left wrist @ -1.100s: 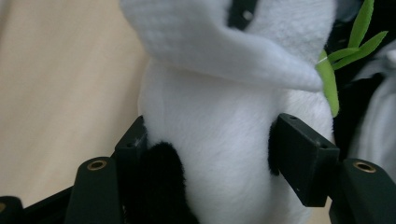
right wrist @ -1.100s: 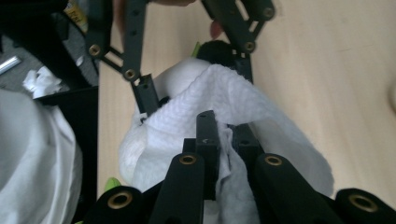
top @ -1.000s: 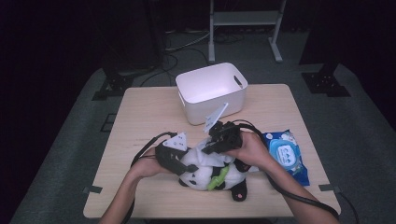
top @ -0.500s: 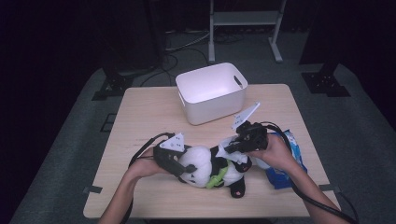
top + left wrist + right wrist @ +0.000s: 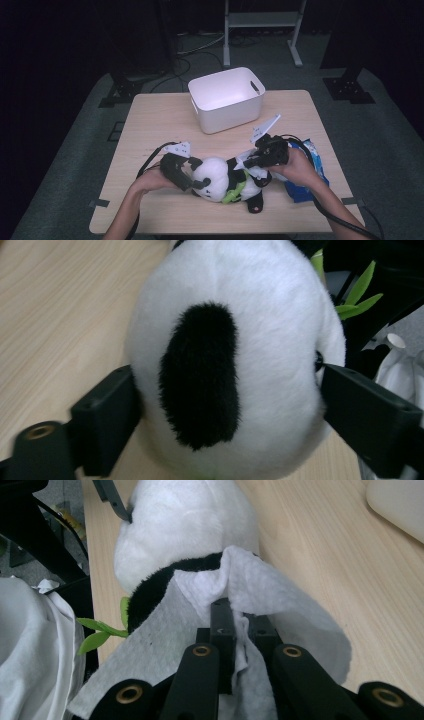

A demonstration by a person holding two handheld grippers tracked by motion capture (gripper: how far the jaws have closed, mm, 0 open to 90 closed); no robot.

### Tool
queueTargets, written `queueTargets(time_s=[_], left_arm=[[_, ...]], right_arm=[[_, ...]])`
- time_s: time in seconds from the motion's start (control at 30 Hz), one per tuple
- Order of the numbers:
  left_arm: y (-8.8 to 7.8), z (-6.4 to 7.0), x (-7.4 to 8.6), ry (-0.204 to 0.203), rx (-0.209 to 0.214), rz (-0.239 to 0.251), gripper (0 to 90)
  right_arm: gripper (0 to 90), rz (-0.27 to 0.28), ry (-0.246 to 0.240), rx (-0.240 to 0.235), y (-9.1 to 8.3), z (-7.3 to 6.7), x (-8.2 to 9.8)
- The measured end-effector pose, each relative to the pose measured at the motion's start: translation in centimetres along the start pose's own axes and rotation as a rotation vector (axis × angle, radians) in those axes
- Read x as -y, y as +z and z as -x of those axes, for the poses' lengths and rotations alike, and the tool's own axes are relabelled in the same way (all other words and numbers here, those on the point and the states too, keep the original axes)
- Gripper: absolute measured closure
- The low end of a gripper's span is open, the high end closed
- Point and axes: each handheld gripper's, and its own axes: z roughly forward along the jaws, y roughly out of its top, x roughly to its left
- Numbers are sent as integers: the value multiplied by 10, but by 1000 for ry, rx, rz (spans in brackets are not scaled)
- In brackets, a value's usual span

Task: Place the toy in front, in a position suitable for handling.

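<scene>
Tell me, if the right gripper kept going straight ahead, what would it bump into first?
Most likely the panda toy. The right gripper points at its white back with a wet wipe pinched in its fingers, so the wipe would touch the fur first.

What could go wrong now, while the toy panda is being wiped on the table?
The left gripper has just been opening around the toy panda head, so the toy may shift under wiping. The wet wipe is pinched only at a fold in the right gripper; it could slip out. The wipes pack lies under the right hand and might be pushed.
</scene>
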Motion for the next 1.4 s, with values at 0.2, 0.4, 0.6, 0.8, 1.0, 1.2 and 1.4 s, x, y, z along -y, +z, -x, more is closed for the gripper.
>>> queueTargets(time_s=[0.2, 0.4, 0.6, 0.8, 1.0, 1.2, 1.4], left_arm=[[-6, 2, -6, 41, -35, 1, 361], [-10, 8, -26, 95, -66, -52, 381], [-33, 9, -45, 116, -120, -89, 400], [-34, 12, -60, 134, -135, -151, 403], [-26, 11, -61, 121, -111, -124, 372], [-24, 11, -65, 98, -90, -90, 279], [-24, 7, -60, 50, -69, -12, 185]], right_arm=[[848, 8, -23, -7, 1, -2, -15], [848, -17, -84, -22, 18, -12, -37], [848, 52, -94, -9, 13, -10, -47], [848, 68, -95, -12, 10, -7, -46], [849, 43, -57, -14, 12, -2, -25], [850, 29, -58, 17, 6, -3, -15], [851, 39, -43, 21, 3, -1, -7]])
